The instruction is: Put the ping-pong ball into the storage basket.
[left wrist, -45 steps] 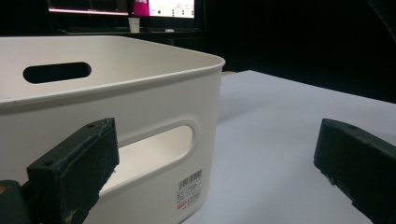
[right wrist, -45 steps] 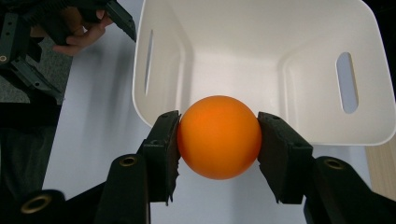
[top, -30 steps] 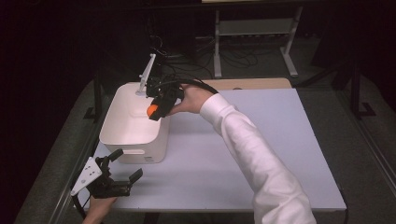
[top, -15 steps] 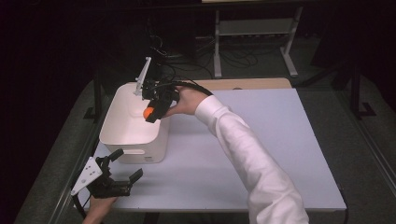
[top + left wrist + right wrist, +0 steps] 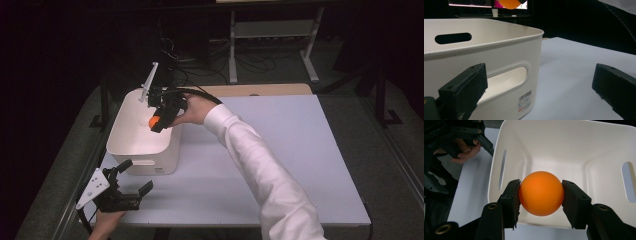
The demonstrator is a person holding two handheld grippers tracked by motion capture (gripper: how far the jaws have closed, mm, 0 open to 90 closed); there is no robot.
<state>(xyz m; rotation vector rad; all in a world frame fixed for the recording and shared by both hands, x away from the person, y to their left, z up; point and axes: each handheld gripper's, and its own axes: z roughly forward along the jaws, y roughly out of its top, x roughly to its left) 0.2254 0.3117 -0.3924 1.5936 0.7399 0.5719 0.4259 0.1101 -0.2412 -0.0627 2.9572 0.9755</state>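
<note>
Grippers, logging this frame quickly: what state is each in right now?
Left gripper: open, holding nothing, near the white bin.
Right gripper: closed on the orange ball, above the bin.

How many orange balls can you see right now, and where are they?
1. The orange ball is clamped in the right gripper, held above the open white bin. The bin's floor looks bare in the right gripper view, though the ball hides part of it.
</note>
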